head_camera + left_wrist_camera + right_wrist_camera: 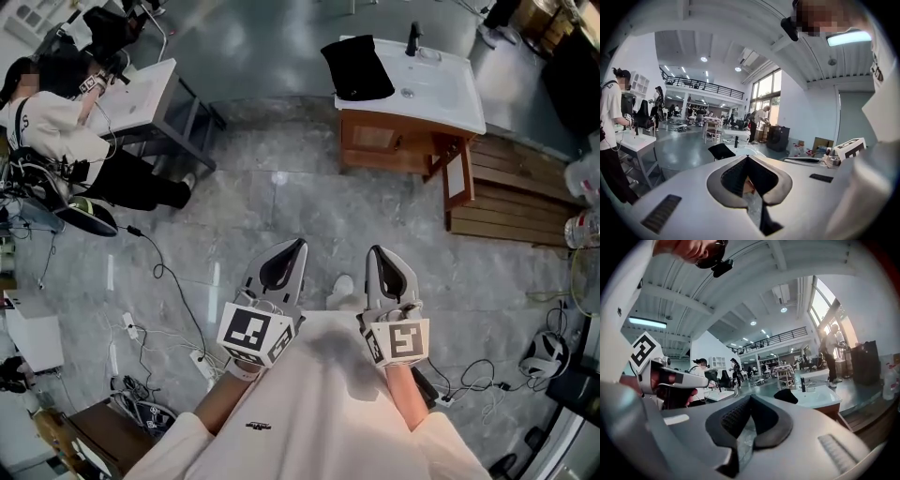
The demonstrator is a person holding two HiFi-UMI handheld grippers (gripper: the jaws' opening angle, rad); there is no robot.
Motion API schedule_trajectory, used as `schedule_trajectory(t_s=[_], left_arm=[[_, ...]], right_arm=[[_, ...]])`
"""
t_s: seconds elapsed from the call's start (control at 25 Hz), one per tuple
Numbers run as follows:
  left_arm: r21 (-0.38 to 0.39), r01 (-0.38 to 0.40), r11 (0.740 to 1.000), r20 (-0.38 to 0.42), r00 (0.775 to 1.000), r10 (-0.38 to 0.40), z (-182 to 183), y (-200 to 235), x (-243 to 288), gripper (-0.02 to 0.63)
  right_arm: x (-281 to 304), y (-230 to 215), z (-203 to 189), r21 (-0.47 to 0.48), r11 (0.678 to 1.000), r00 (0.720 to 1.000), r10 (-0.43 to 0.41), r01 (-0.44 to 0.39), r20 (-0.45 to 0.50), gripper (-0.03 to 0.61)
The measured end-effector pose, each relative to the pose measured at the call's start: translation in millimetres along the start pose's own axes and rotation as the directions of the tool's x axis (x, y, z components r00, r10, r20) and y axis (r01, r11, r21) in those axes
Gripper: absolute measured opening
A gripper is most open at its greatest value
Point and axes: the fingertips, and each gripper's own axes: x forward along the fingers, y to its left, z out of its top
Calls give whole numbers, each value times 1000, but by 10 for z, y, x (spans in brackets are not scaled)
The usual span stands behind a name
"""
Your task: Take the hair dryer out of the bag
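Both grippers are held out side by side over the grey floor (281, 187), close in front of the person's body. The left gripper (294, 253) has its jaws fully together with nothing between them, as its own view confirms (749, 161). The right gripper (380, 262) is likewise closed and empty (749, 403). The black bag (356, 67) lies on the white worktop (450, 98) of a wooden vanity (384, 141), well apart from both grippers and ahead of them across open floor. It sits at the worktop's left end, covering it from far edge to near edge, with part of it hanging past the left edge. The basin (427, 80) and a dark tap (412, 39) are just to the bag's right. The bag also shows beyond the jaw tips in the left gripper view (721, 151) and, right of them, in the right gripper view (790, 396). The hair dryer cannot be made out in any view. At the far left a person (56, 127) sits at a white table (141, 89), and cables (169, 309) trail over the floor at the left.
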Motion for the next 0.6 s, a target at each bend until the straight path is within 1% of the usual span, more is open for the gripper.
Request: schedule_trajectory(t_s=[0.12, 0.16, 0.36, 0.6], left_arm=[[8, -15, 1000, -9, 1000, 15, 41, -29, 217, 6], [9, -19, 1000, -12, 1000, 19, 52, -35, 275, 6], [13, -33, 999, -34, 999, 33, 61, -45, 436, 6], [46, -13, 999, -62, 998, 16, 116, 53, 672, 6]], right_arm=[[163, -237, 101, 87, 995, 999, 39, -40, 14, -3], [211, -311, 138, 101, 994, 999, 45, -47, 20, -3], [301, -535, 209, 106, 994, 999, 37, -39, 25, -3], [427, -672, 199, 138, 989, 998, 60, -61, 12, -3]])
